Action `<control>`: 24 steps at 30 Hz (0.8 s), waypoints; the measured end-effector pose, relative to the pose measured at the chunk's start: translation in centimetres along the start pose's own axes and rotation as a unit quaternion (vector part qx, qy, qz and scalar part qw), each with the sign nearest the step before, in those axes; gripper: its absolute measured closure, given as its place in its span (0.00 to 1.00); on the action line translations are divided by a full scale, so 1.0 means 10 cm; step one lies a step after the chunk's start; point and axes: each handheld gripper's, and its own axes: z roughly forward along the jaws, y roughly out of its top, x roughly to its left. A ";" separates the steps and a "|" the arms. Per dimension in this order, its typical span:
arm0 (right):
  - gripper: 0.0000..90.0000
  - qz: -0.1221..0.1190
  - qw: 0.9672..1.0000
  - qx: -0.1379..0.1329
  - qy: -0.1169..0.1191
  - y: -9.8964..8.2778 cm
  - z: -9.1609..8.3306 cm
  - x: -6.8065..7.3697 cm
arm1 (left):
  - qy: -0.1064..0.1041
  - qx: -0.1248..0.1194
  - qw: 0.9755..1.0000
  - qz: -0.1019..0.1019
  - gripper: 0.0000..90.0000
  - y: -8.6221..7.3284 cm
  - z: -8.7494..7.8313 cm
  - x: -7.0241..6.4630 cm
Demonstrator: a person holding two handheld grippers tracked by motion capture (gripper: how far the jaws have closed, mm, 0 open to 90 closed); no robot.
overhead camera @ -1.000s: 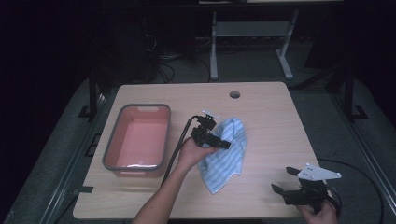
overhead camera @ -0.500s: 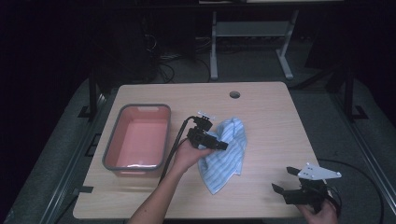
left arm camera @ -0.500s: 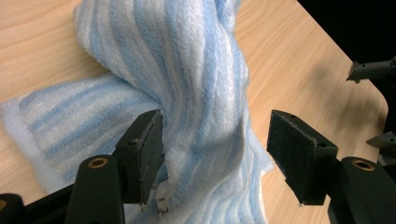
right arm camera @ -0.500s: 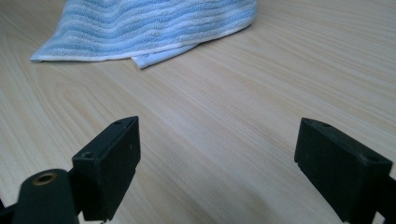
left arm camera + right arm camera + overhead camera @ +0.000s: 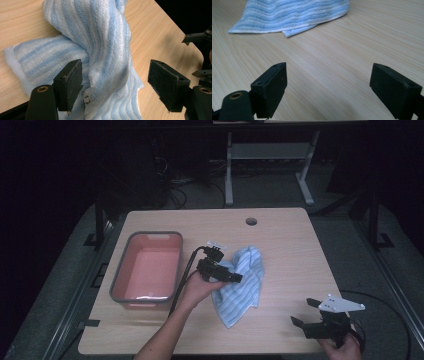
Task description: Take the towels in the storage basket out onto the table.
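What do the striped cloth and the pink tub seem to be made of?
The striped cloth looks like soft terry cotton: looped, fuzzy pile and limp folds. The pink tub looks like moulded plastic: smooth, slightly glossy walls with a grey rim; it could be silicone.

From the high view I can't see the part of the striped towel [image 5: 239, 285] beneath my left gripper [image 5: 239, 278], whose body and hand cover the towel's left edge. In the left gripper view the towel runs off the top and bottom edges. My right hand [image 5: 341, 347], well apart from the towel, is cut off by the bottom edge.
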 end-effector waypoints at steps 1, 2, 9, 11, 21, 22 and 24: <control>0.15 0.000 1.000 0.000 0.000 0.00 0.00 0.00 | -0.001 -0.002 1.000 -0.002 0.30 -0.01 -0.01 -0.01; 0.15 -0.001 1.000 0.000 -0.001 0.00 -0.01 0.00 | 0.001 -0.002 1.000 -0.001 0.29 -0.03 -0.02 -0.01; 0.15 0.000 1.000 -0.001 -0.001 0.00 -0.01 0.00 | 0.005 -0.005 1.000 0.003 0.28 -0.14 -0.11 -0.01; 0.15 0.001 1.000 0.000 -0.001 0.00 -0.01 0.00 | 0.004 -0.006 1.000 0.003 0.28 -0.16 -0.12 0.00; 0.15 0.001 1.000 0.000 -0.002 0.00 -0.01 0.01 | 0.002 -0.011 1.000 0.004 0.26 -0.36 -0.24 -0.01; 0.15 0.000 1.000 0.001 -0.002 0.00 -0.01 0.01 | 0.000 -0.011 1.000 0.004 0.26 -0.38 -0.25 -0.02; 0.15 -0.001 1.000 0.000 -0.002 0.00 -0.01 0.02 | 0.001 -0.013 1.000 0.008 0.26 -0.41 -0.26 -0.03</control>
